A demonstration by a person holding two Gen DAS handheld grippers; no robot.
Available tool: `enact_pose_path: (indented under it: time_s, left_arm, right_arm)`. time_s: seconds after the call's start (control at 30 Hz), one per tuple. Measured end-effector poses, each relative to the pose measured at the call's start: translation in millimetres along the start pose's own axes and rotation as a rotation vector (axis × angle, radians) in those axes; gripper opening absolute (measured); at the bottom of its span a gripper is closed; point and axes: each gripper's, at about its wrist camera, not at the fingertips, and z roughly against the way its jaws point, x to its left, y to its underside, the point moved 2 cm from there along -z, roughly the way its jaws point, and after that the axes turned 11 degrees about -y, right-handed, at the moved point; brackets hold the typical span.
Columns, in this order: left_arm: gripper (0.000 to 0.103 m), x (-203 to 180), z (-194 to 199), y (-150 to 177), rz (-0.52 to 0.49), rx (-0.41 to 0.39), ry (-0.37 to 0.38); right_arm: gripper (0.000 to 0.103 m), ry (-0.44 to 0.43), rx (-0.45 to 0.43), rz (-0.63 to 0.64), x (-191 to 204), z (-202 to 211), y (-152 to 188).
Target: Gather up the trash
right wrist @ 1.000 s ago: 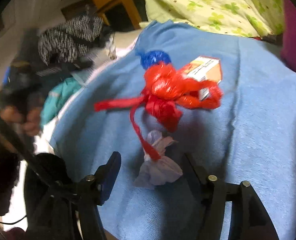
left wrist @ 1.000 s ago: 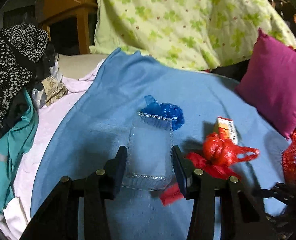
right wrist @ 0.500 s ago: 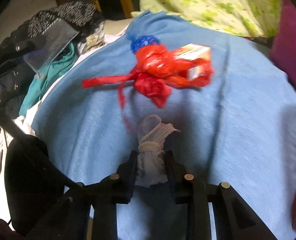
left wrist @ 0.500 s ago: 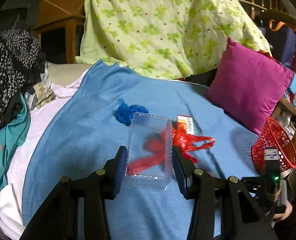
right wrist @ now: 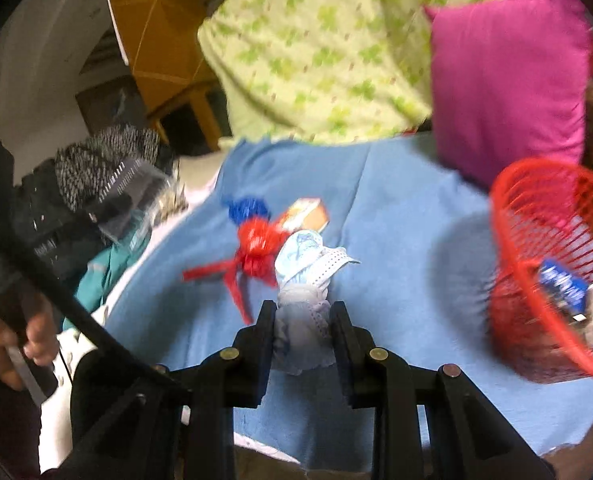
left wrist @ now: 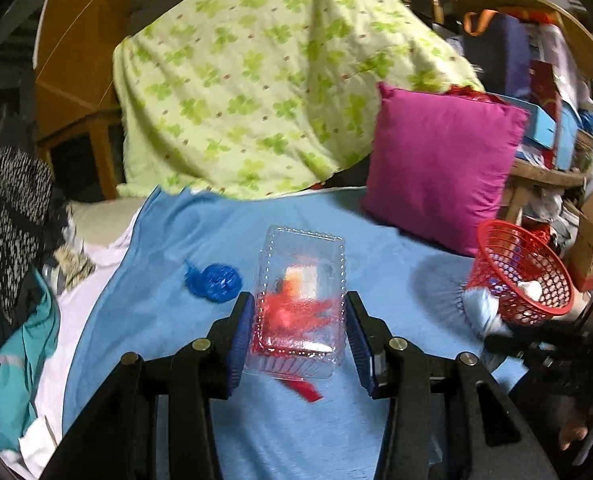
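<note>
Clear ridged plastic tray (left wrist: 301,304); pale, knotted tissue wad (right wrist: 302,280).

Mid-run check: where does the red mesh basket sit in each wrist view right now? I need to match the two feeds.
Left wrist view: the red mesh basket sits at the right edge, on the blue blanket, below the magenta pillow.
Right wrist view: the basket fills the right edge, blurred, with trash inside.
Shared landmark: the magenta pillow, just behind the basket in both views.
</note>
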Motion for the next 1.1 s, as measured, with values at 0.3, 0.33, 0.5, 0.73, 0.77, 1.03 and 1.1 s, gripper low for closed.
enact_pose_path:
  time_s: [0.3, 0.33, 0.5, 0.73, 0.77, 1.03, 1.1]
  left_arm:
    - [0.047, -45, 18, -15, -0.072, -0.026, 0.012]
    - [0.047, -49, 21, -15, -0.08, -0.027, 0.009]
    - [0.047, -65, 24, -21, -0.111, -0.037, 0.003]
    - [0.047, -87, 28, -27, -0.157, -0.057, 0.0]
    - [0.047, -90, 29, -27, -0.164, -0.058, 0.003]
    - [0.047, -115, 27, -34, -0.212, -0.066, 0.019]
    - [0.047, -122, 27, -35, -0.224, -0.068, 0.023]
  right_arm:
    - [0.029, 0.081, -0.134, 0.014, 0, 69, -20]
    - [0.029, 0.089, -0.141, 0.012, -2, 75, -19]
    - [0.029, 0.124, -0.179, -0.009, -14, 94, -20]
    - [0.029, 0.141, -0.209, -0.042, -30, 111, -17]
    - [0.029, 0.143, -0.212, -0.046, -32, 113, -17]
    - [0.029, 0.166, -0.242, -0.065, -43, 128, -17]
    - [0.029, 0.169, -0.249, -0.07, -45, 131, -18]
